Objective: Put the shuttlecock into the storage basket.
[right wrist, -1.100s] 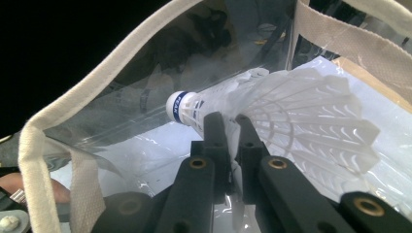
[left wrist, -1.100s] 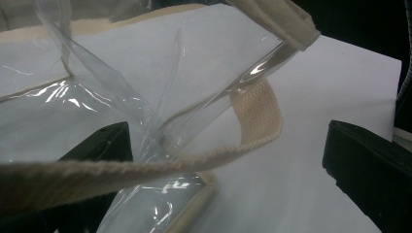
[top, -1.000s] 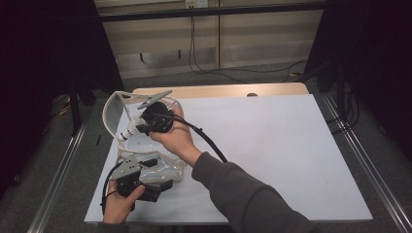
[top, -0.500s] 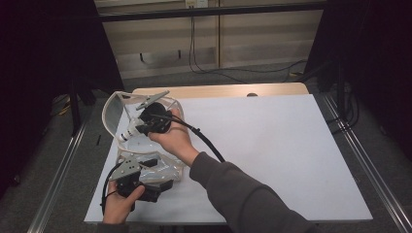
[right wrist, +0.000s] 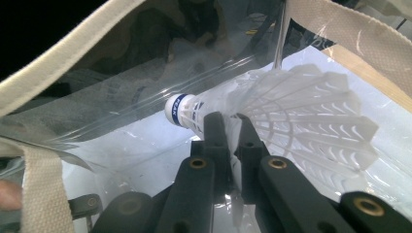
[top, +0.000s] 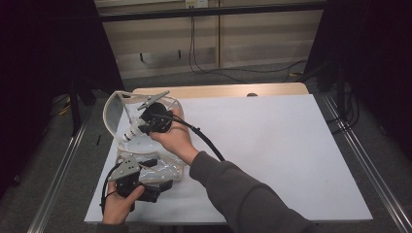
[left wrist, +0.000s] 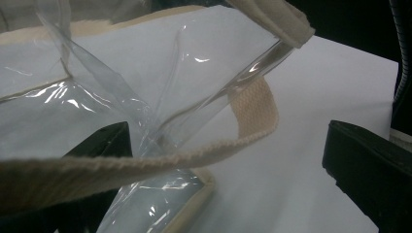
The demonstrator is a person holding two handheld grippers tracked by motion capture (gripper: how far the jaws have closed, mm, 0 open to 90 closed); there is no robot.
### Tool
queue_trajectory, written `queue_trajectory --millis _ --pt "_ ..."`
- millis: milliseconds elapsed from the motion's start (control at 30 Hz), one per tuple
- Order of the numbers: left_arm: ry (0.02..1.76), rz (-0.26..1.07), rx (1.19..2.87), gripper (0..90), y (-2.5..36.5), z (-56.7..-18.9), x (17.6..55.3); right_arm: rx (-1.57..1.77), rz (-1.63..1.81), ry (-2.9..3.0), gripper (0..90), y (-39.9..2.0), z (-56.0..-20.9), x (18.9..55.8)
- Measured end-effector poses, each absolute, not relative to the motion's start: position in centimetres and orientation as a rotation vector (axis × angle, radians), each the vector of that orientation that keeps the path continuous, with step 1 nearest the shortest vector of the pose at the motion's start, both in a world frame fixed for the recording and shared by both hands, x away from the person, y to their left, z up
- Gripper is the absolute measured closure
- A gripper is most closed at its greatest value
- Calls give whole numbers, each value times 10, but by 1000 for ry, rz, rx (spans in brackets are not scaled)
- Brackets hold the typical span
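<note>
Shuttlecock pinched in the right hand-held gripper point(right wrist: 227, 127), inside the mouth of a clear bag.

Right hand-held gripper point(top: 145, 125): jaws nearly together, clamped on the shuttlecock point(right wrist: 291, 116) where the feather skirt meets the cork; white cork with blue band points away to the left of the jaws, skirt fans out to their right. Shuttlecock sits within the clear bag point(top: 145, 145), plastic wall just beyond the cork, cream strap point(right wrist: 73, 58) arching above the jaws. Left hand-held gripper point(top: 154, 187): low on the near edge of the bench point(top: 291, 145), at the bag's near end. Its jaws stand wide apart; a fold of clear plastic and the cream strap point(left wrist: 252, 111) lie between them, nearer the left jaw; whether the pads touch the bag cannot be told. Right hand-held gripper lies beyond the left one, well apart.
</note>
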State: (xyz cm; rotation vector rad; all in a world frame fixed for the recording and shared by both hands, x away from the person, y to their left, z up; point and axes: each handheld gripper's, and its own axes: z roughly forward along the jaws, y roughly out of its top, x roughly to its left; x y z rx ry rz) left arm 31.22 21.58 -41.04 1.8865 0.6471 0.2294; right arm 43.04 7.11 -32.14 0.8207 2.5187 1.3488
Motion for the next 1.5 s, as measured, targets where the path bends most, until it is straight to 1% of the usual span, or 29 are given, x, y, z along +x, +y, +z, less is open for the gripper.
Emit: queue_trajectory --millis 500,1500 --pt "638 212 1881 42 216 -411 313 807 1336 2529 876 76 -328 430" --pt "638 230 1887 44 217 -411 308 798 1327 2523 874 83 -335 428"
